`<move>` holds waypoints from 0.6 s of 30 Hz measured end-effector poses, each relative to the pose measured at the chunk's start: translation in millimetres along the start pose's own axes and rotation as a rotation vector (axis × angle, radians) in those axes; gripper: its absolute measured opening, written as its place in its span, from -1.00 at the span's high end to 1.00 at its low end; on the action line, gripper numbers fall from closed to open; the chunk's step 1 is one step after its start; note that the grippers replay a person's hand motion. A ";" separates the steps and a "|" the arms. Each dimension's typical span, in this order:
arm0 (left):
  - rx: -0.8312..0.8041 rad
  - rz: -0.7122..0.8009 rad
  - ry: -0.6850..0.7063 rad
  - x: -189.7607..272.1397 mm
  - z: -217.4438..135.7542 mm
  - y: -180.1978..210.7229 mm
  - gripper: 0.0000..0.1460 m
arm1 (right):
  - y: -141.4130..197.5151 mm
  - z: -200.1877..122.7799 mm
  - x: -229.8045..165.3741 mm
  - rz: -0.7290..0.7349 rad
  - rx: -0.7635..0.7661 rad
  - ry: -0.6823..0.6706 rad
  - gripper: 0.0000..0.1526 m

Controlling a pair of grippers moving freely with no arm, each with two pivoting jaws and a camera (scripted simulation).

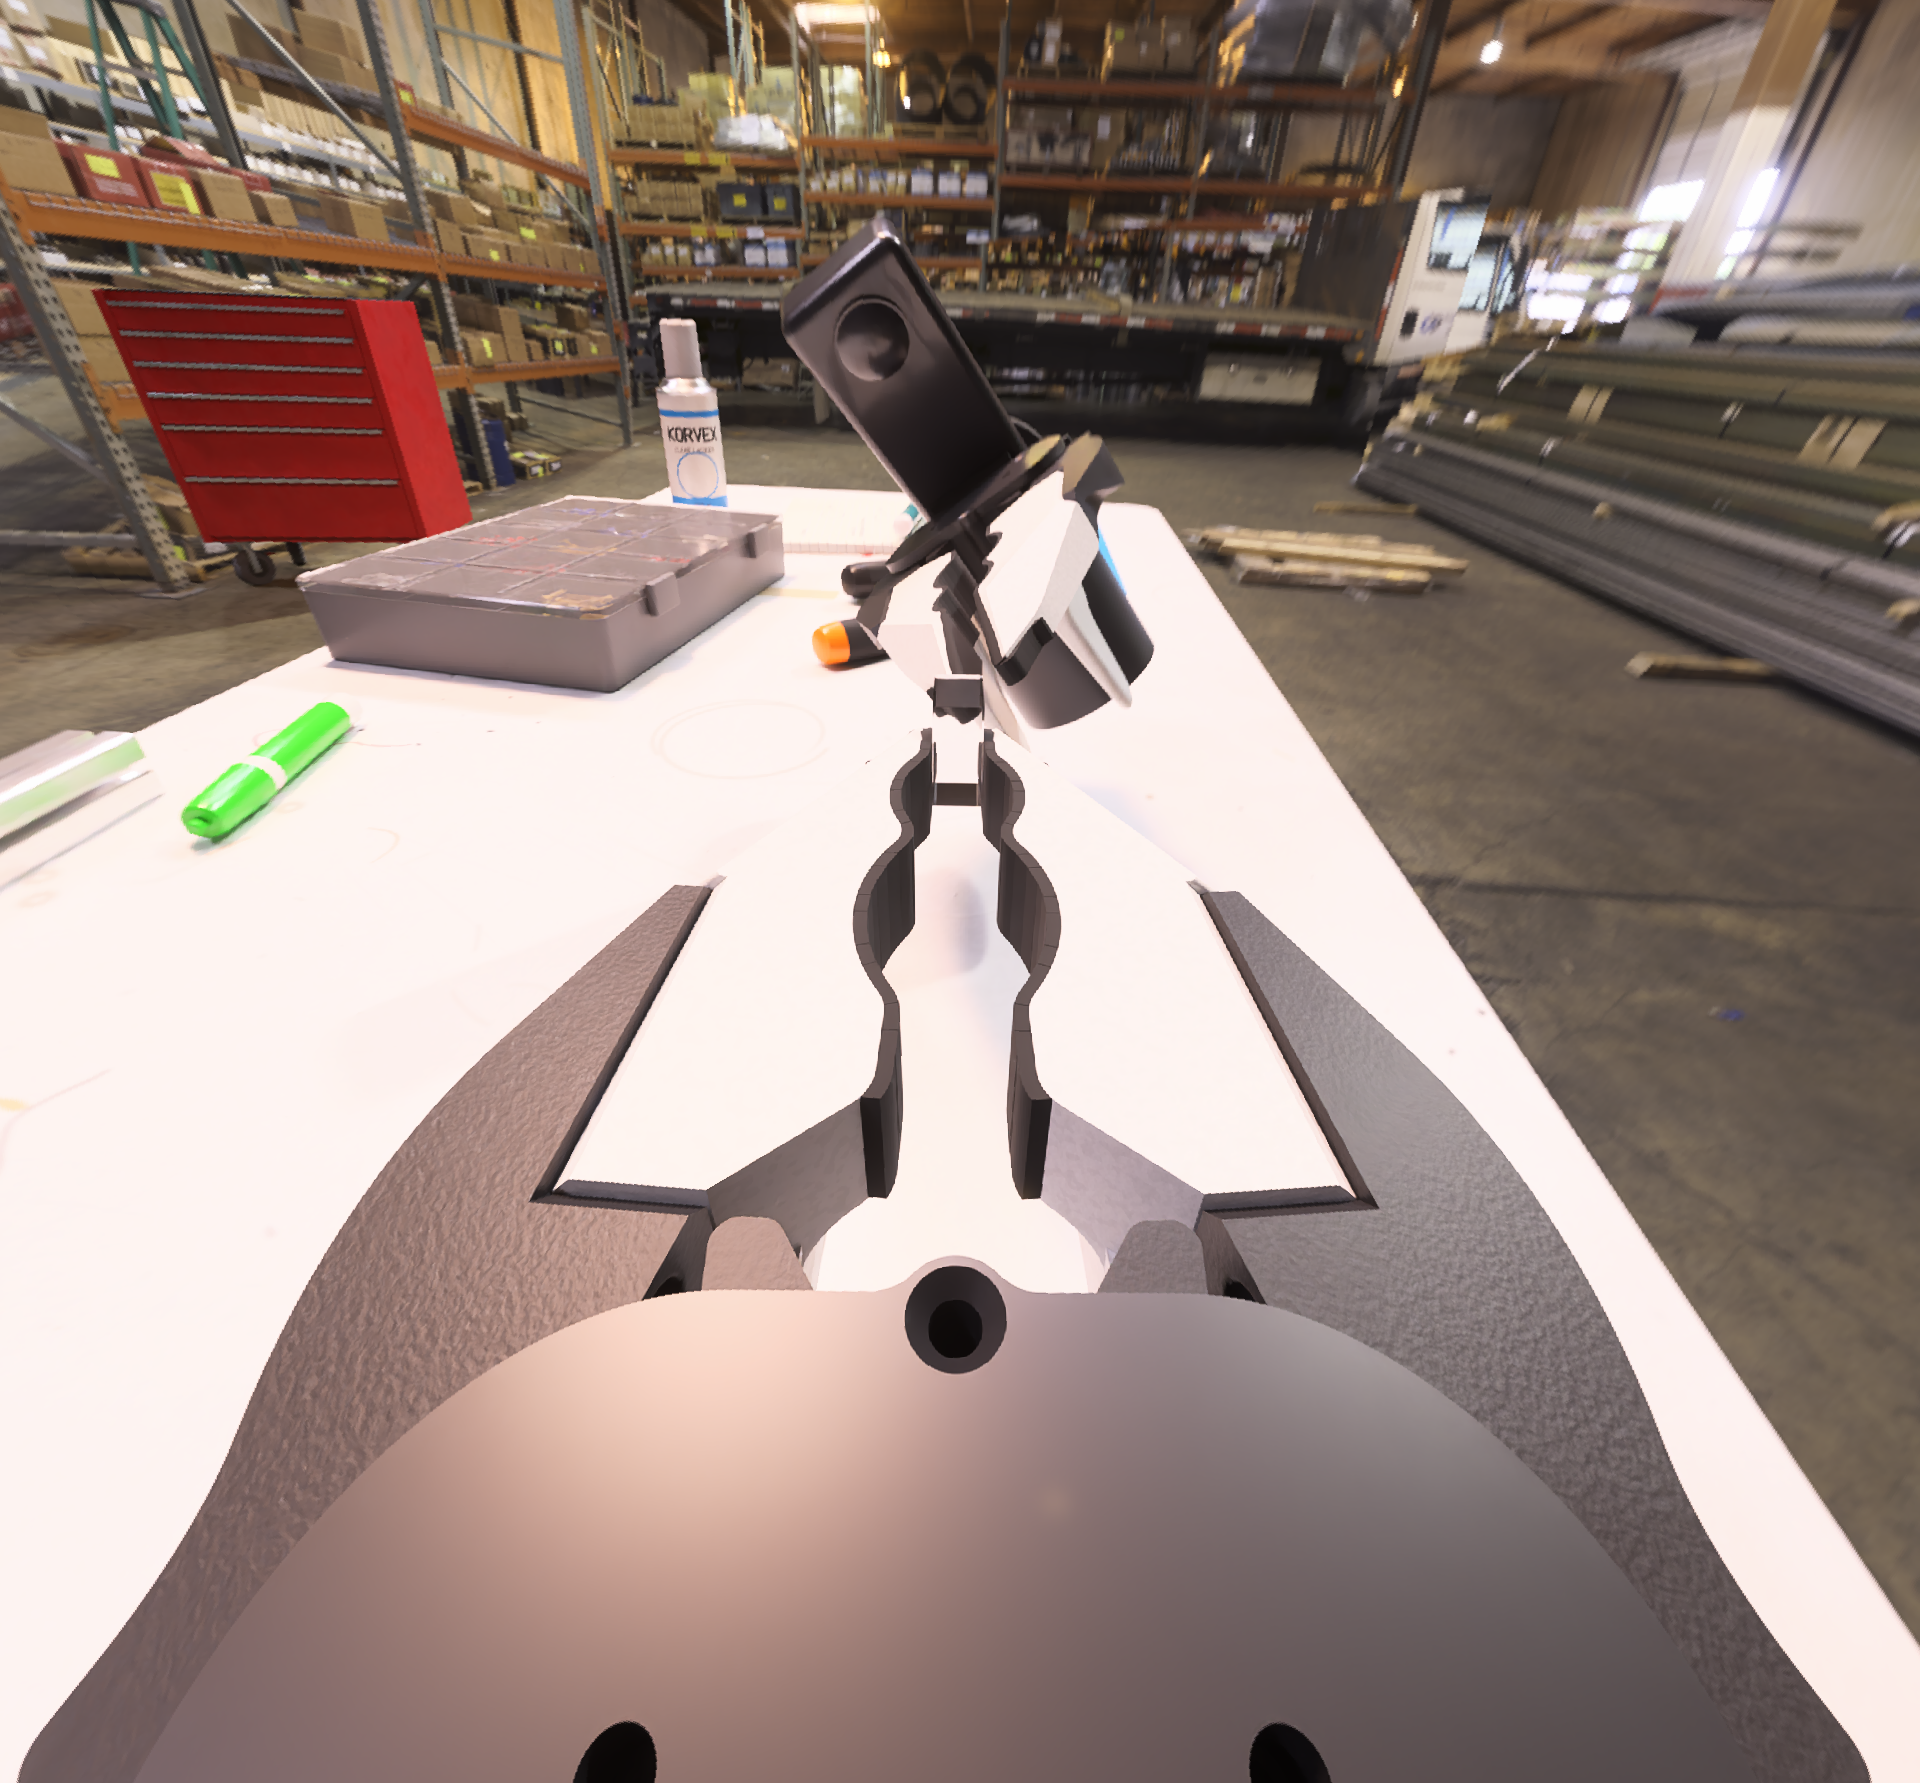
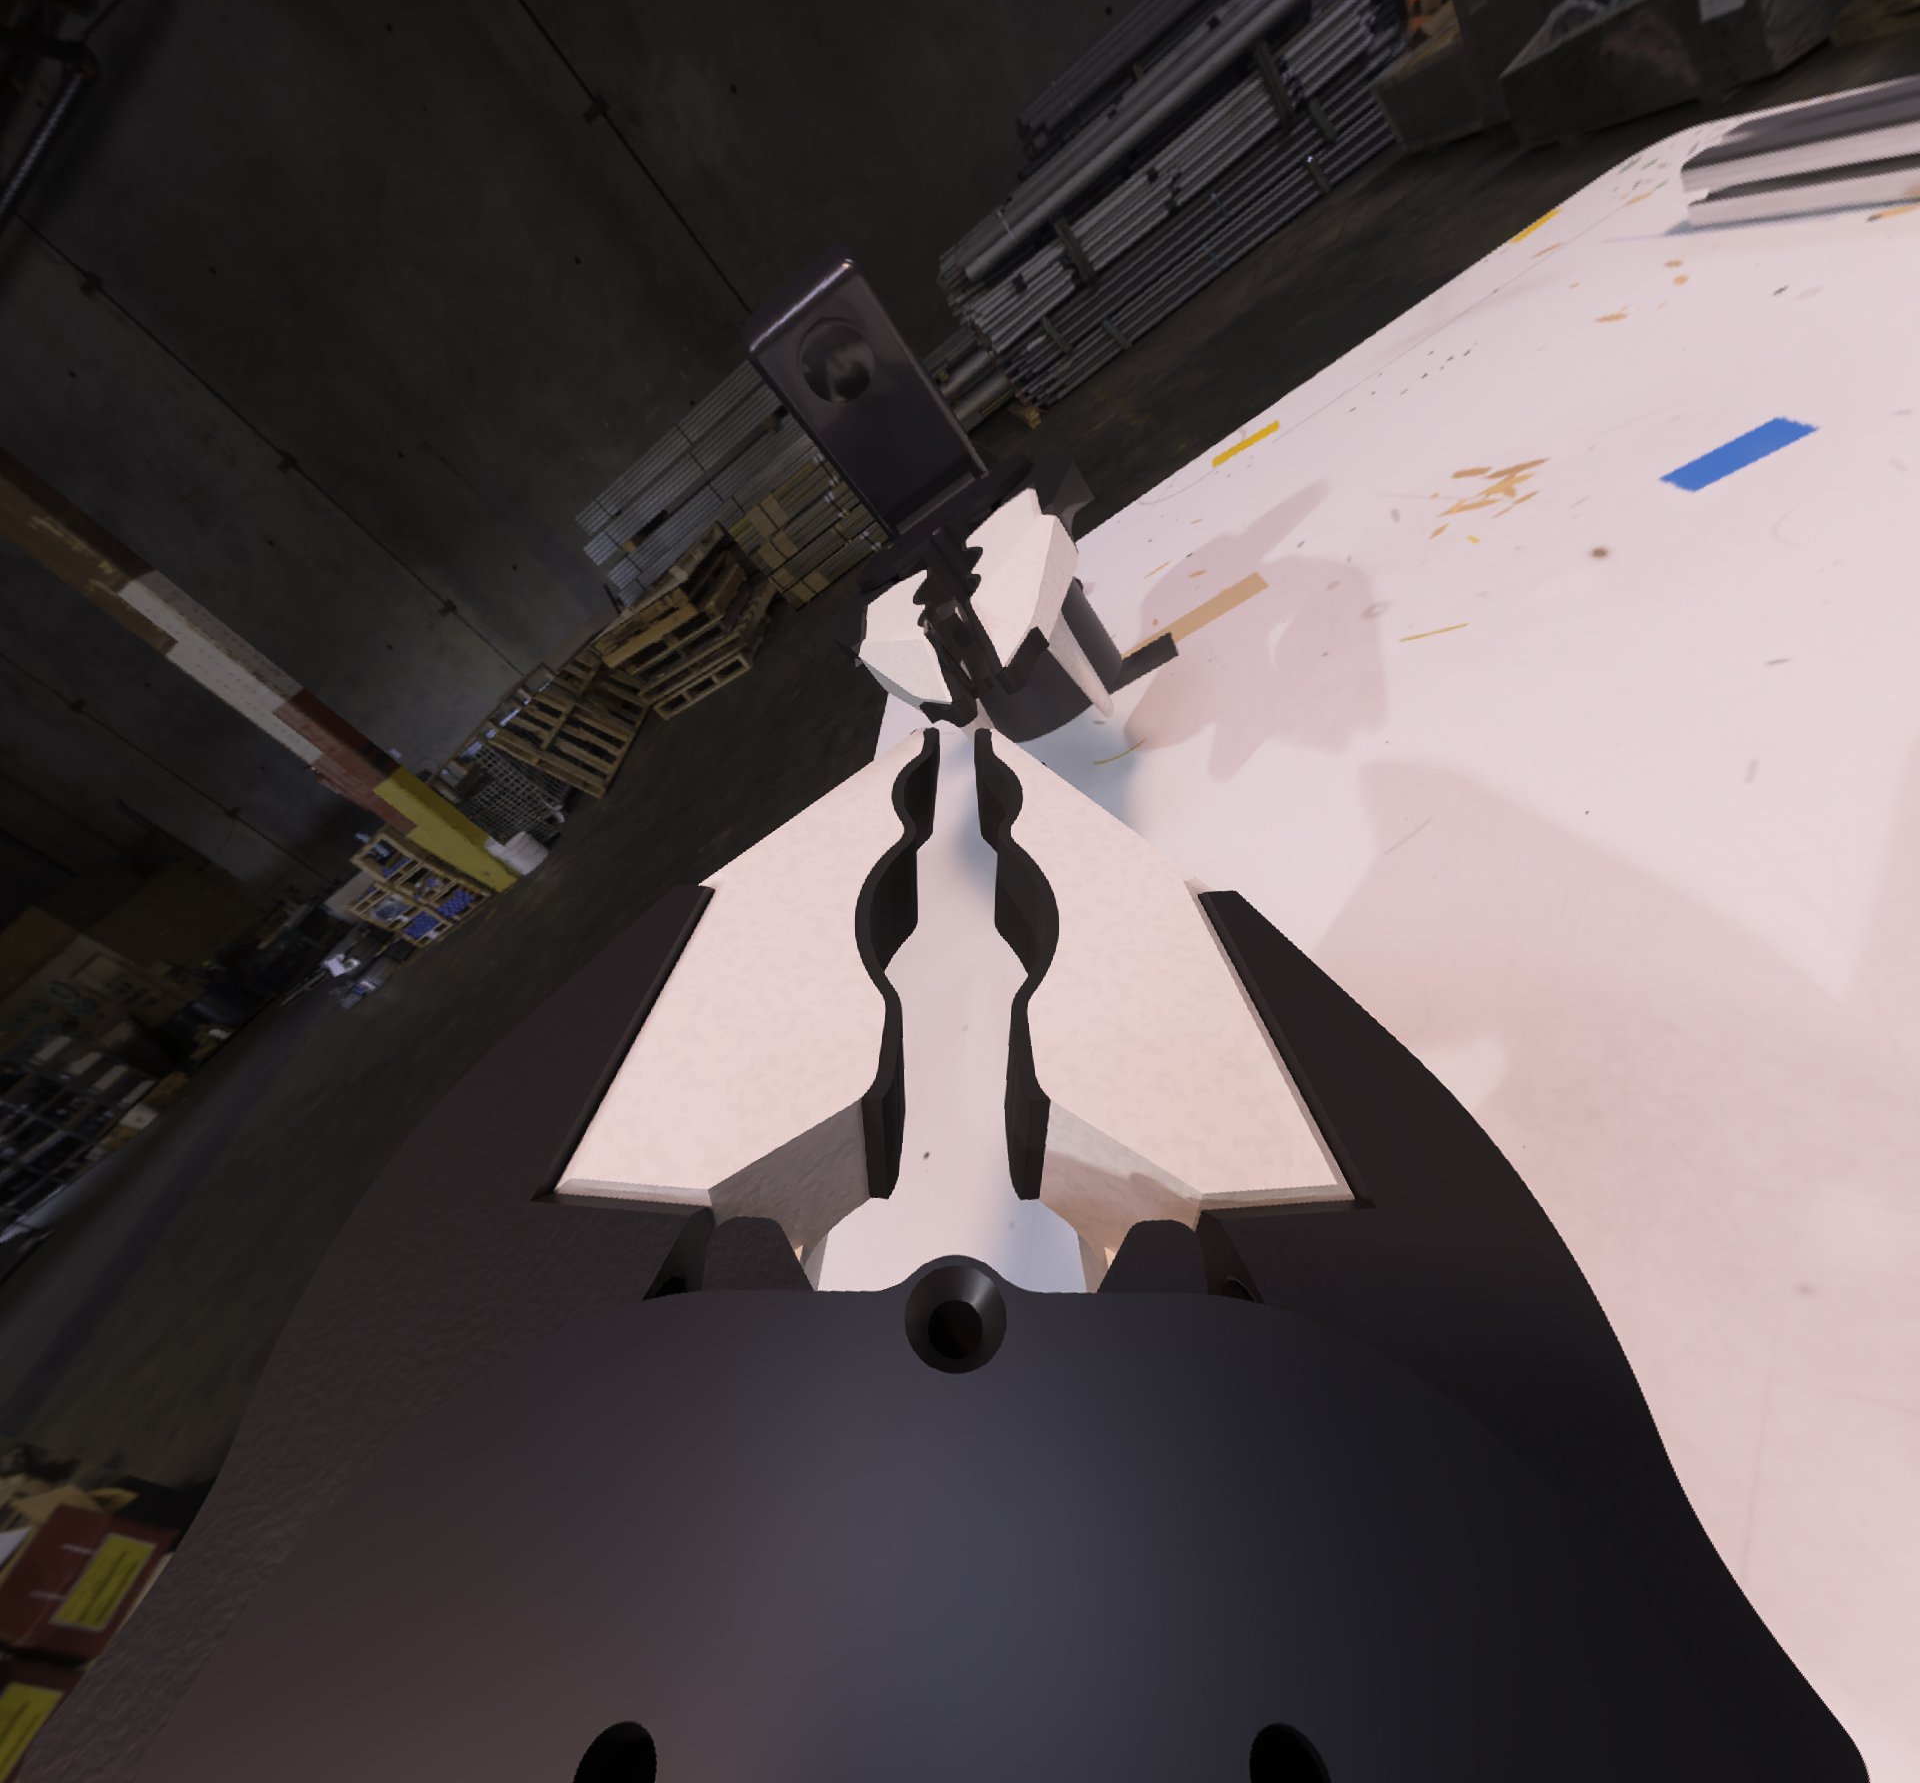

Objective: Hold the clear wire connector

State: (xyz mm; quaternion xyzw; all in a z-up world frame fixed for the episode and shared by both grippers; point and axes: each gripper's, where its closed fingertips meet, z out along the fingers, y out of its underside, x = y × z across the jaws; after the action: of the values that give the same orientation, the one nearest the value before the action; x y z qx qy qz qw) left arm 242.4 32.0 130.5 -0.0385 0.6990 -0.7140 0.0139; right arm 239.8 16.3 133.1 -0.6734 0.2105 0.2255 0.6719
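My left gripper [image 1: 956,757] is shut on the clear wire connector [image 1: 956,791], a small see-through block with a dark band, held above the white table [image 1: 520,902]. My right gripper [image 1: 956,699] faces it tip to tip, tilted, with its tips on the connector's far end. In the right wrist view my right gripper [image 2: 956,746] has its jaws drawn in to a narrow gap. The left gripper [image 2: 951,710] sits just beyond its tips. The clear connector itself hardly shows there.
A grey lidded parts case [image 1: 540,590], a green marker [image 1: 265,772], a spray bottle [image 1: 688,414] and an orange-tipped tool [image 1: 836,642] lie on the table. A red tool cabinet [image 1: 281,414] stands beyond. Blue tape [image 2: 1735,453] marks the tabletop. The table edge [image 1: 1351,850] runs along the right.
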 end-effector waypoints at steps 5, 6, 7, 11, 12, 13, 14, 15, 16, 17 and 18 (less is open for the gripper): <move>-0.089 0.142 -0.018 2.5 -1.6 6.8 0.90 | 7.1 0.8 0.0 0.060 -0.021 -0.020 0.91; -0.101 0.166 -0.019 2.9 -1.9 8.0 0.90 | 8.5 1.0 0.2 0.073 -0.024 -0.025 0.91; -0.110 0.193 -0.021 3.1 -2.1 9.1 0.90 | 10.0 1.5 0.8 0.087 -0.024 -0.030 0.91; -0.129 0.241 -0.028 3.9 -2.1 10.7 0.90 | 13.6 2.5 2.9 0.097 -0.012 -0.042 0.91; -0.113 0.196 -0.025 4.1 -1.2 8.9 0.90 | 11.2 1.6 2.2 0.053 0.006 -0.040 0.91; -0.088 0.137 -0.016 4.5 -0.3 6.6 0.90 | 7.8 0.5 1.4 -0.019 0.028 -0.030 0.91; -0.066 0.082 -0.002 4.9 0.2 5.0 0.90 | 3.9 -0.9 1.6 -0.110 0.047 -0.002 0.91; -0.051 0.036 0.016 5.6 0.3 3.6 0.90 | 0.3 -2.5 2.4 -0.209 0.061 0.042 0.91; -0.029 0.004 0.036 6.7 0.2 1.3 0.90 | -2.2 -3.7 2.3 -0.306 0.060 0.087 0.91; 0.000 -0.014 0.048 7.5 0.1 -1.8 0.90 | -4.0 -4.2 0.6 -0.390 0.051 0.116 0.91; 0.026 -0.022 0.052 7.9 0.1 -4.3 0.89 | -5.9 -4.2 -2.3 -0.458 0.051 0.131 0.91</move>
State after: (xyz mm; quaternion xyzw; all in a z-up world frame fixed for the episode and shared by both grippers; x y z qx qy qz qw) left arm 234.6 31.3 135.1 -0.0276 0.6892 -0.7240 -0.0116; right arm 241.4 12.0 139.2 -0.6996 0.1012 0.0176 0.7071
